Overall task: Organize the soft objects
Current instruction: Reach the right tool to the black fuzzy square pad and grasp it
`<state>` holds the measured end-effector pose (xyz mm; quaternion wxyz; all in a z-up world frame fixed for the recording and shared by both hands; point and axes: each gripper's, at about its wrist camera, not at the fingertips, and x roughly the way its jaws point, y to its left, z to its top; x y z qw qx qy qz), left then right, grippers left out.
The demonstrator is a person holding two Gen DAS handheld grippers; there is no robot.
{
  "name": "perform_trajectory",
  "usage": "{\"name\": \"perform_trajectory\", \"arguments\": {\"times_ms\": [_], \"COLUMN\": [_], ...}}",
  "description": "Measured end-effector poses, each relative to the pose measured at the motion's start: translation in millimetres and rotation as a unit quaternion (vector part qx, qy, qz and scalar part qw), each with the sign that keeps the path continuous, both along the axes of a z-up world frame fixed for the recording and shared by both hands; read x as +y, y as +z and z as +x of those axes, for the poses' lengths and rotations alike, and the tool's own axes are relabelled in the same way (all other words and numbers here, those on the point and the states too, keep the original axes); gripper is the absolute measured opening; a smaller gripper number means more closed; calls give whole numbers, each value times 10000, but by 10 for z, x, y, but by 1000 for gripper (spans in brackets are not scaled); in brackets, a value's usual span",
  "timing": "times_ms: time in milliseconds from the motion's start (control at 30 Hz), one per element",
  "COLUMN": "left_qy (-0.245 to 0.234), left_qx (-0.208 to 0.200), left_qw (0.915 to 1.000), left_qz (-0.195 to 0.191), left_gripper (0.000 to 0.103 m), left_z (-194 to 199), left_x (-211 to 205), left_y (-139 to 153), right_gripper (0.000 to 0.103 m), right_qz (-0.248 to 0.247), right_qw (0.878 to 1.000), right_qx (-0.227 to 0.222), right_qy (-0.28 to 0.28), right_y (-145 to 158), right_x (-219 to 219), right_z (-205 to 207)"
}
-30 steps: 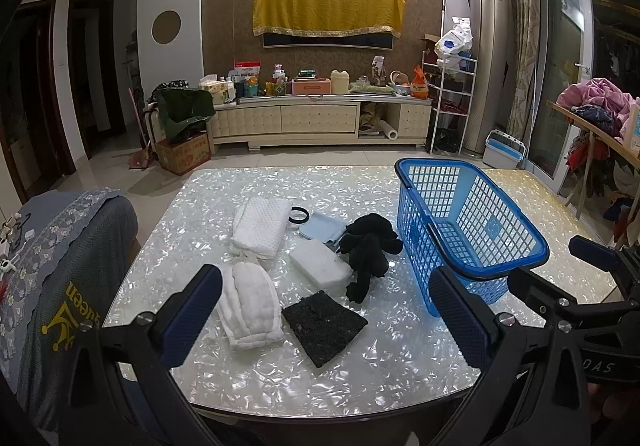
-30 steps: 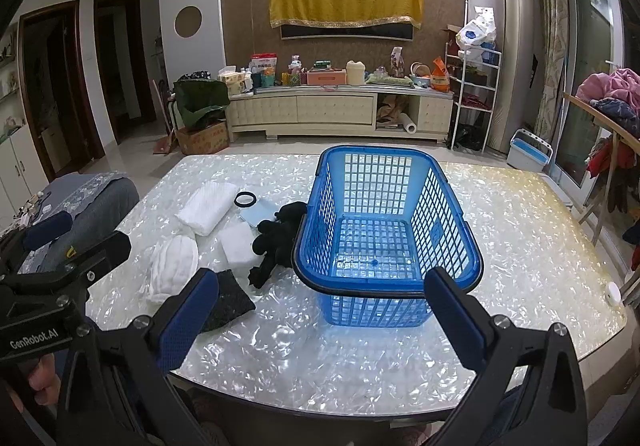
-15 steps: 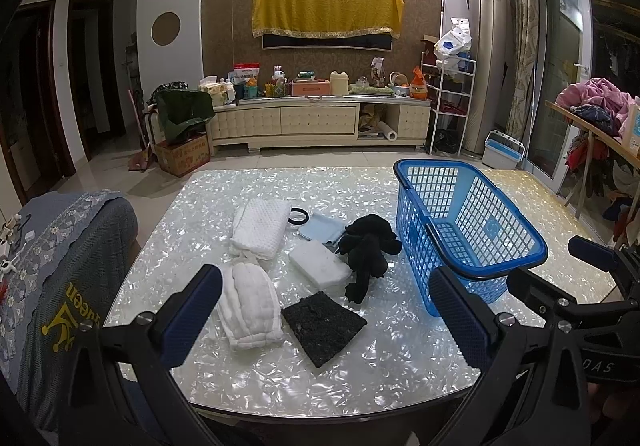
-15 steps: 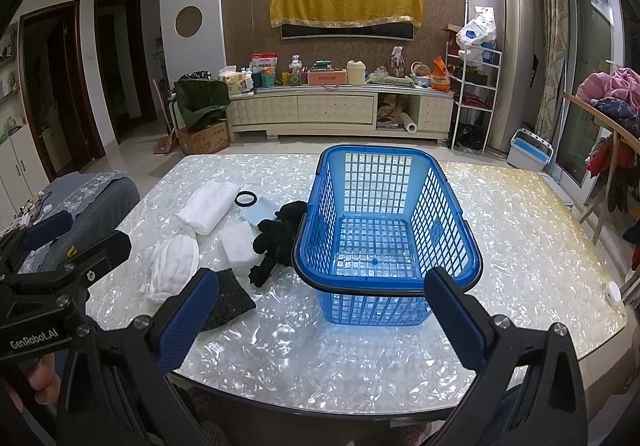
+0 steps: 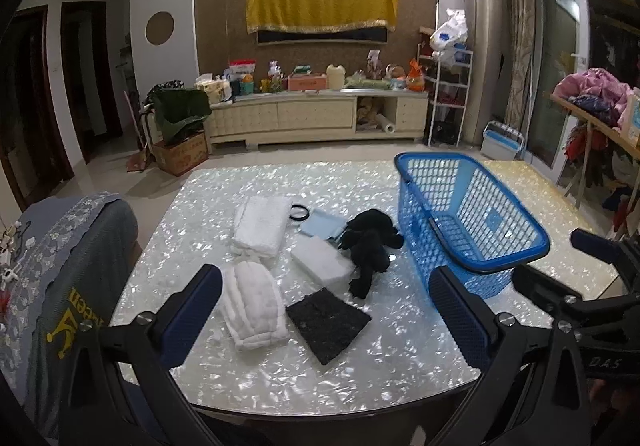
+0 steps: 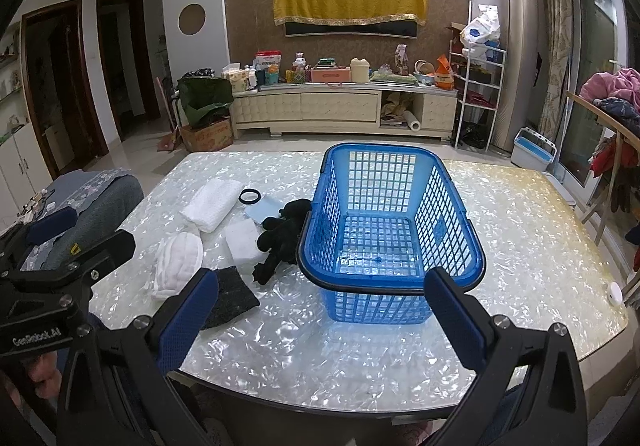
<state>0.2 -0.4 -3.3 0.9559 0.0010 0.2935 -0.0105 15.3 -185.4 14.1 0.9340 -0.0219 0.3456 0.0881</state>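
Left wrist view: both grippers, left gripper (image 5: 326, 316) and right gripper (image 6: 318, 318), hover wide, empty

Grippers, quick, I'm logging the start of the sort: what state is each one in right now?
Left gripper: open, holding nothing, above the table's near edge.
Right gripper: open, holding nothing, facing the blue basket.

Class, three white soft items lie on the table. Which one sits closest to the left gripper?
The rounded, ribbed white cloth, right beside the left gripper. The folded white towel and white sponge block lie farther back.
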Motion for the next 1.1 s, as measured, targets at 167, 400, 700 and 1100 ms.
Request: {"name": "perform_trajectory", "arguments": {"times_ms": [167,400,700,1100], "left_qy": [-4,-246,-197,-8], "left_qx": [97,372,858,1520], "left_qw": [9999,9990,9961,9883], "left_qz": [45,-20,-104,-151], "left_gripper": [103,103,103,103], "left_z": [74,200,357,626], "left_x": [72,264,663,1097], "left_y": [22,55,-56,-397], "right_gripper": [103,103,103,103], "right_qz": [1,-18,-144,-329], "right_qw": [9998,9990,9938,9764], "right_qx": [111,208,574,1404], "right_qy": [134,385,945,1610], "right_y": [44,99,-10,-450], "right_x": [26,123,483,1048], "right_z": [73,219,568,852]}}
